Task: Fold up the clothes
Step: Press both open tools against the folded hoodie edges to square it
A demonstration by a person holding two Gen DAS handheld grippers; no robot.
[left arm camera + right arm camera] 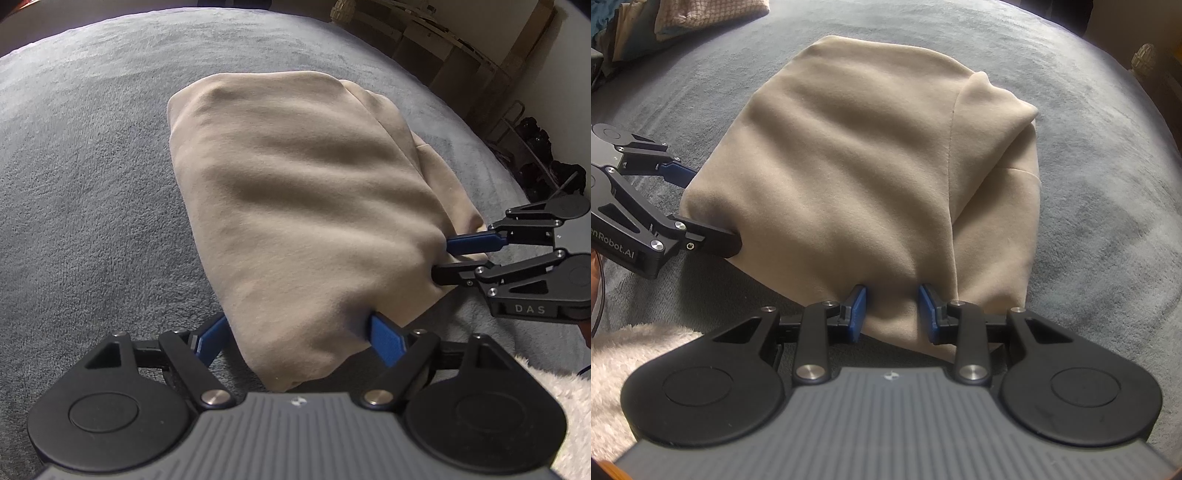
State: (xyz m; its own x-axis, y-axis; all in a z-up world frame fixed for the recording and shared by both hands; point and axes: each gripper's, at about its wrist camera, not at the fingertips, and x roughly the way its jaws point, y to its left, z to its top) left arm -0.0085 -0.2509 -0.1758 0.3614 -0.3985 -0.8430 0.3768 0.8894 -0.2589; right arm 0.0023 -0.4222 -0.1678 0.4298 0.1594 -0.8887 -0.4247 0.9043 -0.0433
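**Both tools at the near edge of the beige garment**

A beige garment (295,206) lies folded on a grey fleece blanket (92,166), its near edge bunched and raised slightly off the blanket where the two tools meet it; the cloth is soft and creased in shallow waves, with a second layer showing along its right side and a seam running down that side in the right wrist view (951,155).

The left tool (299,339) stands spread wide around the near left corner of the garment; one blue finger (210,343) is beside the cloth's left edge and the other (386,341) presses into the fabric on the right, so the jaws straddle the corner without pinching it; seen from the right wrist camera, the left tool (701,206) likewise has its two fingers well apart, one above and one below the fold.

The right tool (892,314) has its blue fingers partly closed on a bunch of the garment's near edge (892,317), cloth filling the gap between them; from the left wrist camera the right tool (443,258) shows both fingertips sunk into the fabric, so it is gripping the garment.

A fluffy white cloth (624,369) lies near the tools on the blanket; a pile of other fabrics (665,22) sits at the far left; dark shoes (535,147) stand by a wall beyond the blanket's edge.
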